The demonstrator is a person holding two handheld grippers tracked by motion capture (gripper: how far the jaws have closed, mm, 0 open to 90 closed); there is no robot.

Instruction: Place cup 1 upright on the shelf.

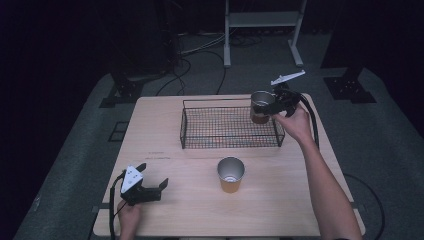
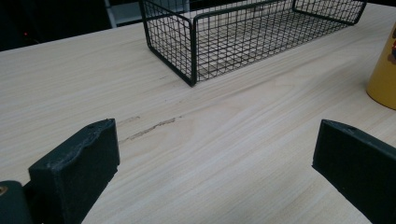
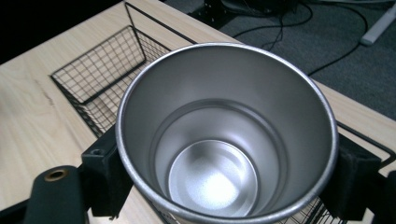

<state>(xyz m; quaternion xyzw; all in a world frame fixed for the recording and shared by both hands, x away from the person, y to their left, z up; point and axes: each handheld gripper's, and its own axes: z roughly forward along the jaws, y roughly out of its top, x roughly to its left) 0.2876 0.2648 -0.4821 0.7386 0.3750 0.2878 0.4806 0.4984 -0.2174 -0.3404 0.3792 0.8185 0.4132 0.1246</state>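
Note:
My right gripper [image 1: 270,106] is shut on a steel cup [image 1: 261,106] and holds it upright over the right end of the black wire basket [image 1: 186,131]. In the right gripper view the cup's shiny empty inside [image 3: 212,177] sits between the two black pads [image 3: 105,175]. A second cup [image 1: 231,174], steel inside and orange outside, stands on the table in front of the basket; its yellow-orange side [image 2: 385,70] shows in the left gripper view. My left gripper [image 1: 154,186] rests at the table's near left, its jaws open and empty [image 2: 215,172].
The wooden table [image 1: 165,120] has bare room to the left of the basket and along the front. Beyond the far edge lie floor cables [image 1: 200,47] and a white stand's legs [image 1: 227,55]. The basket [image 2: 196,51] is empty.

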